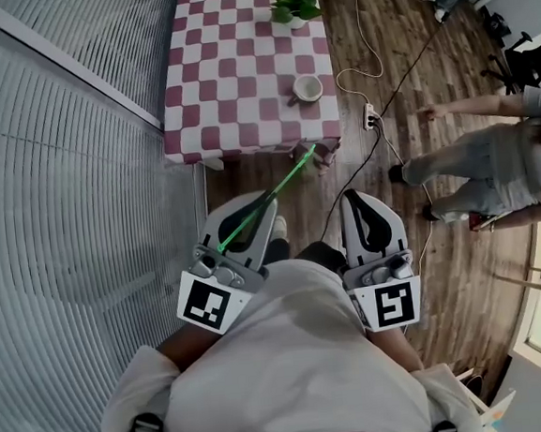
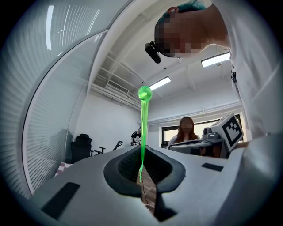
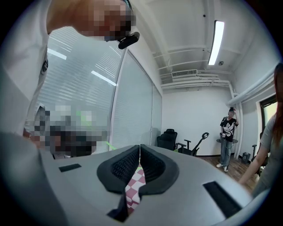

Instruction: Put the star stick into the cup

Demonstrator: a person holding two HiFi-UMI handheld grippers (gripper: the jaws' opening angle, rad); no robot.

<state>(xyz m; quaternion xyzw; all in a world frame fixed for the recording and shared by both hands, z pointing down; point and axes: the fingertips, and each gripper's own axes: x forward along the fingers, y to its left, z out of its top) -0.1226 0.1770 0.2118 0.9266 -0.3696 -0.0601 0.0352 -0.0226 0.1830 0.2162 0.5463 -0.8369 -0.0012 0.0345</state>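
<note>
1. The left hand-held gripper is clamped on the star stick. The green stick juts out past the jaws, with its far end aimed at the near edge of the worktop.
2. In the left gripper view the stick is pinched between the closed pads, and nothing else is in there.
3. The right hand-held gripper is closed and empty. It sits beside the left one over the wood floor.
4. The cup stands upright on the checkered worktop by the right edge, toward the near right corner. A plant sits at the far right corner.
5. Progress: the pickup looks done. The stick is in hand but well apart from the cup, and both grippers are short of the worktop.
6. Left to do, as I judge it: carry the stick to the cup, lower one end into the mouth and let go.
</note>
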